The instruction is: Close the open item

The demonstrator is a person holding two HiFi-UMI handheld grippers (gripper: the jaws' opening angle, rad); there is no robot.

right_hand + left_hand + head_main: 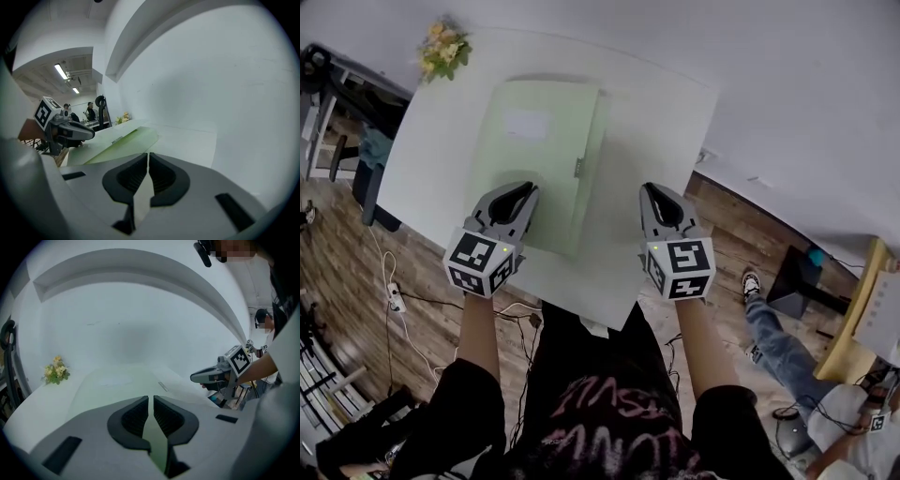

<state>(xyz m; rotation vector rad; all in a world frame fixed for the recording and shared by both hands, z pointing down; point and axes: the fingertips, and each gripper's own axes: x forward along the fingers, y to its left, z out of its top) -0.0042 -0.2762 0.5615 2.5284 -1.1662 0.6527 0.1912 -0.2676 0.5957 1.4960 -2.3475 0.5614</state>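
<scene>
A pale green flat folder (542, 155) lies on the white table (656, 122), with a white label on top and a small clasp (578, 168) on its right edge. The upper cover sits slightly raised along that right edge, as the right gripper view shows on the folder (125, 143). My left gripper (517, 199) hovers over the folder's near left corner, shut and holding nothing. My right gripper (662, 199) hangs over bare table to the right of the folder, also shut and empty. The left gripper view shows the folder (117, 383) ahead of the jaws.
A small bunch of flowers (442, 47) stands at the table's far left corner. The near table edge runs just under both grippers. Wooden floor with cables (394, 295) lies to the left, and a seated person's leg (773, 333) to the right.
</scene>
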